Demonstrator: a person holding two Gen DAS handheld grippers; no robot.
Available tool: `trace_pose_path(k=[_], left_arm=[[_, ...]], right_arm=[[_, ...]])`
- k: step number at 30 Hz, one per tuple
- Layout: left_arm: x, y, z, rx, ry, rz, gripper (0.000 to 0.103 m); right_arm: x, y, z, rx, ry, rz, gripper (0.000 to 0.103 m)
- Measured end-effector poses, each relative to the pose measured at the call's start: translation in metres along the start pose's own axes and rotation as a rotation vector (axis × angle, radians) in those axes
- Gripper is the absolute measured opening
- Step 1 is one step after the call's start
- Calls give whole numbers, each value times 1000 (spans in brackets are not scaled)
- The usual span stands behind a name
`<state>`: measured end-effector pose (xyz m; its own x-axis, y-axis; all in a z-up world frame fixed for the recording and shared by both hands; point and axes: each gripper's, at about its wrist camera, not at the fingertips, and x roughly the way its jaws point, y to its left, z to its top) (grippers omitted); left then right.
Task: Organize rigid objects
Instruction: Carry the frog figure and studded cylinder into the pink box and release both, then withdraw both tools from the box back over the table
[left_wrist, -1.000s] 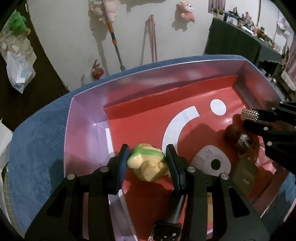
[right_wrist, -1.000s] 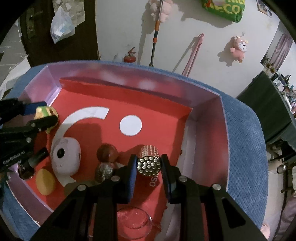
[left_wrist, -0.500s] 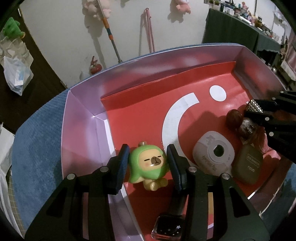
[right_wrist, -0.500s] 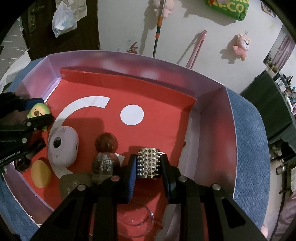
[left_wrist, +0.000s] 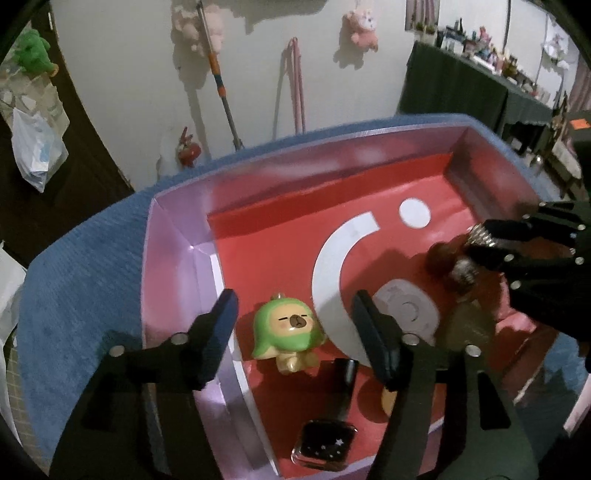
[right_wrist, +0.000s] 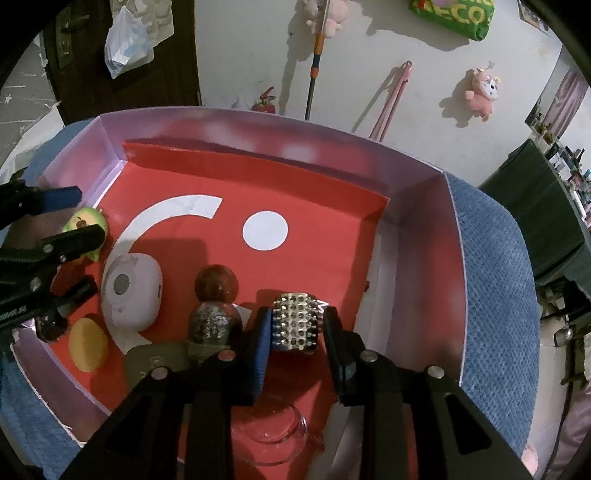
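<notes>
A green-hooded capybara figurine (left_wrist: 286, 334) sits on the red floor of the box (left_wrist: 173, 258), near its left wall. My left gripper (left_wrist: 295, 314) is open, its jaws wide on both sides of the figurine and not touching it. The figurine also shows in the right wrist view (right_wrist: 86, 229). My right gripper (right_wrist: 295, 328) stands around a silver studded cylinder (right_wrist: 295, 321) that rests on the box floor (right_wrist: 314, 206); the left jaw touches it, a small gap shows at the right jaw.
In the box lie a white round camera-like gadget (right_wrist: 131, 291), a dark red ball (right_wrist: 216, 284), a glittery ball (right_wrist: 214, 325), a yellow egg-shaped piece (right_wrist: 88, 343), an olive flat case (right_wrist: 155, 363), a clear dish (right_wrist: 269, 435) and a black watch (left_wrist: 325, 445). The box sits on blue cloth (right_wrist: 495, 295).
My left gripper lowered the figurine to the box floor, then opened and let it go. My right gripper set the studded cylinder down upright and loosened around it.
</notes>
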<state>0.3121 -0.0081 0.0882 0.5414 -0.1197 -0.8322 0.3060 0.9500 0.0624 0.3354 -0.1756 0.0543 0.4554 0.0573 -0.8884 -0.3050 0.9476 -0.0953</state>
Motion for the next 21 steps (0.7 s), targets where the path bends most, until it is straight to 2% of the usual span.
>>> trace_pose_path(k=[3,7,11,18,21], left_arm=[[-19,-1,-2,-6,-44,-2,65],[-43,-2,-4,-17,-110,-4,73],[-74,-8,-15,-27,-184,-8,73],[-125,-20,-40,-54,-304,-52,81],[-147,-25,-54,-72,-365,-71,89]], right_arm=[[-9,-2,0,7,-17,15,40],[-26,-4,-2,9,-53,24,49],[-46,-5,-5,9,-95,18,53],[-104,-7,-25,28,-219,57,70],[-134,0,-38,15,-288,65,80]])
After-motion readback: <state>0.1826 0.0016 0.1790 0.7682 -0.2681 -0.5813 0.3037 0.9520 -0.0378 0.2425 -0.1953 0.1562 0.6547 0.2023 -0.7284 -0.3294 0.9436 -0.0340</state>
